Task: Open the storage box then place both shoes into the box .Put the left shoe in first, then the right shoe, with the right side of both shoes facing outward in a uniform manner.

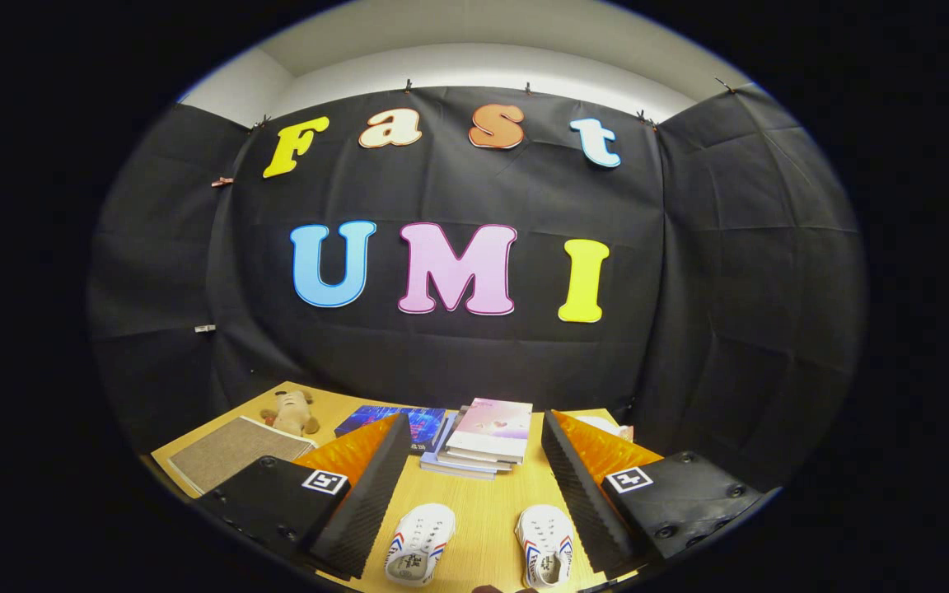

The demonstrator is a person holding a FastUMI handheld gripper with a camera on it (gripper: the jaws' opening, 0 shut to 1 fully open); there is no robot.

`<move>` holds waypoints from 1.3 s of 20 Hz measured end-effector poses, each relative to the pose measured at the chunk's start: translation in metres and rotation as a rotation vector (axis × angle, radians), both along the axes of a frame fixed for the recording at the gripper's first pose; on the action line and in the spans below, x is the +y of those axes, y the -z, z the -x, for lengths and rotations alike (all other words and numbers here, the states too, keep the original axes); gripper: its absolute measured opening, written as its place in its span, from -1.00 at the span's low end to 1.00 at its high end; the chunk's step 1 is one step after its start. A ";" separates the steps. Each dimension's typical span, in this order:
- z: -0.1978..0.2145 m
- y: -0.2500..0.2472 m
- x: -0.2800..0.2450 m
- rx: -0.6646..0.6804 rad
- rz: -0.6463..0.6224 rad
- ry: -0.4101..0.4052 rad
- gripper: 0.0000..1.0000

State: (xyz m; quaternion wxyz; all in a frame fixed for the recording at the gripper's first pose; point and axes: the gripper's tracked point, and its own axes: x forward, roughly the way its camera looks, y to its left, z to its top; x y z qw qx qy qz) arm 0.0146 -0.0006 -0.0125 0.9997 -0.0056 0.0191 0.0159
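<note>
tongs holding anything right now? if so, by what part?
Nothing held. The tongs are open, fingers spread apart over the table. The two shoes lie on the table between the fingers, untouched.

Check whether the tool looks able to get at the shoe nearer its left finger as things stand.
Probably yes. The tool is open and holds nothing, and the left shoe lies on the bare table between the fingers, apart from the other shoe. The stack of books sits beyond, out of the way.
</note>
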 end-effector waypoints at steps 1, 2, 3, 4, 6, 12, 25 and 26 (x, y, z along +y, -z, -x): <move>0.000 0.000 0.000 0.000 0.001 -0.003 0.95; -0.001 0.001 0.001 0.002 0.001 -0.007 0.95; -0.001 0.003 0.001 0.007 -0.002 -0.009 0.95; -0.002 0.005 0.002 0.014 -0.006 -0.011 0.95; -0.003 0.008 0.003 0.026 -0.017 -0.016 0.95; -0.010 0.035 0.021 0.118 -0.093 -0.080 0.95; 0.027 0.159 0.144 0.581 -0.450 -0.506 0.97; 0.033 0.169 0.154 0.623 -0.475 -0.541 0.97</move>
